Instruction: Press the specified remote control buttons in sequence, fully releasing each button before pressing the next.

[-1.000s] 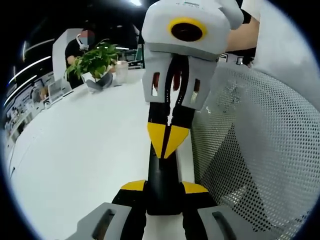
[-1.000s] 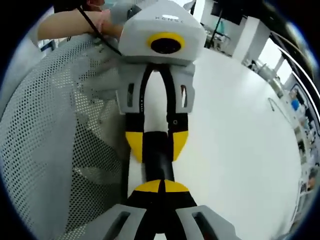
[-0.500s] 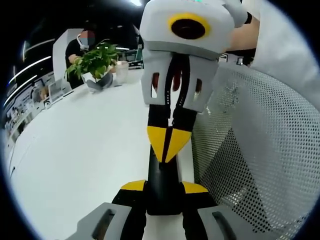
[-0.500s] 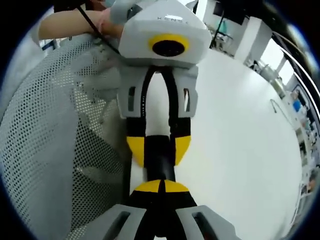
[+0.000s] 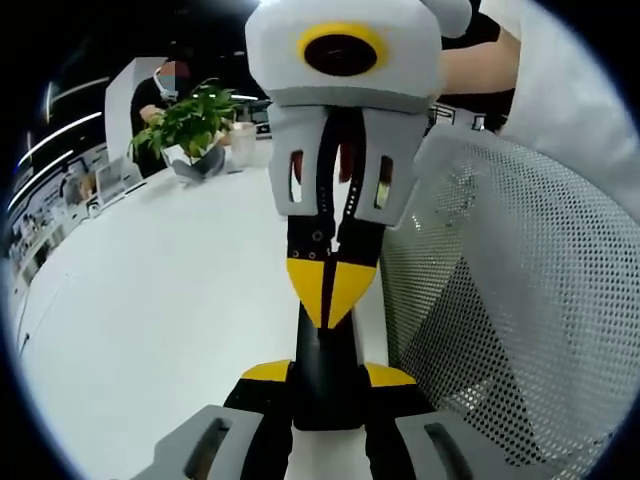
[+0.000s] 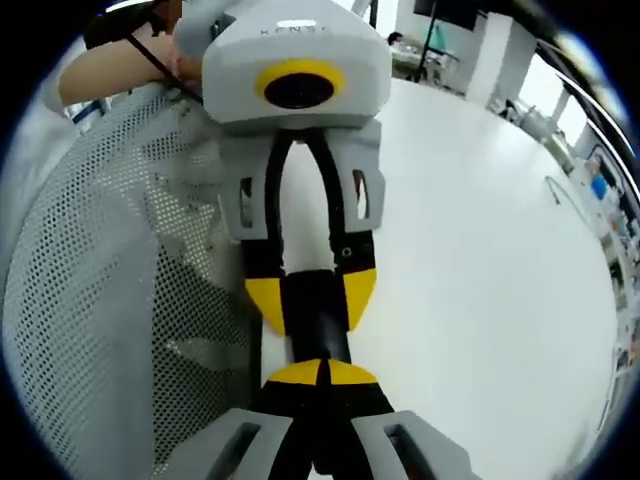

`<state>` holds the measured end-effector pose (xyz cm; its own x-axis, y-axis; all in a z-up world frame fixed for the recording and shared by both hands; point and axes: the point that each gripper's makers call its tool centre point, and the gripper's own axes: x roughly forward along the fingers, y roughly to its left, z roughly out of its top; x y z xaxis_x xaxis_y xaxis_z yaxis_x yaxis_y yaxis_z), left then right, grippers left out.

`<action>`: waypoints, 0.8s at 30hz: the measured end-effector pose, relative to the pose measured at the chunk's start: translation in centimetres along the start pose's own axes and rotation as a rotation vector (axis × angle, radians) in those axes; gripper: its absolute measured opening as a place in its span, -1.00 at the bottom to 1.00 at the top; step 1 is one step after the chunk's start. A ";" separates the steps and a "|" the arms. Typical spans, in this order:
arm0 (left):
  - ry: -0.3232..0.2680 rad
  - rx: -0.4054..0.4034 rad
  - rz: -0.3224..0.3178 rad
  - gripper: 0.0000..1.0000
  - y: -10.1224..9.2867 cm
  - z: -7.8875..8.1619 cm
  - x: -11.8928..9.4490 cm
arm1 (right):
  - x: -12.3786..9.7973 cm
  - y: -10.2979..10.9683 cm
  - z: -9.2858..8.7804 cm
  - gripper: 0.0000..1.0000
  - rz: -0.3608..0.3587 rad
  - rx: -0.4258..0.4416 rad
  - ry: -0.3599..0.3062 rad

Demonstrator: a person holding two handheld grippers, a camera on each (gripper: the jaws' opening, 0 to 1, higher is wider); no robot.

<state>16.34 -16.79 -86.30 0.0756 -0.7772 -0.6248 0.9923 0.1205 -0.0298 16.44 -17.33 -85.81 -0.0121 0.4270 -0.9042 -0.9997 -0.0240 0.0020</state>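
Left gripper (image 5: 328, 375) pinches black remote (image 5: 322, 360) at near end, jaws spread around it; opposite gripper now shifted left versus a second ago. Right gripper (image 6: 322, 372), yellow tips pressed together, touches remote (image 6: 318, 325) from facing end. Remote's long axis runs between the two grippers, above white table (image 5: 160, 310), beside mesh chair back (image 5: 510, 300). Potted plant (image 5: 190, 125) far left.

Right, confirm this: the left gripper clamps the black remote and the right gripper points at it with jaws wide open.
Not open: the left gripper view shows the right gripper with yellow tips shut together at the remote. The left gripper does clamp it.
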 end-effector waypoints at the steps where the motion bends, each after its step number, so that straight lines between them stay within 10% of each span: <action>1: 0.000 0.000 0.000 -0.50 0.0 0.0 0.0 | 0.0 0.0 0.0 -1.00 -0.001 -0.007 0.003; 24: -0.006 -0.023 0.002 -0.50 0.1 0.2 0.1 | 0.1 -0.2 -0.1 -1.00 -0.070 -0.114 0.042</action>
<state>16.44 -17.01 -86.23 0.0785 -0.7804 -0.6203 0.9896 0.1362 -0.0461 16.68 -17.36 -85.93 0.0611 0.3929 -0.9176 -0.9892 -0.0991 -0.1083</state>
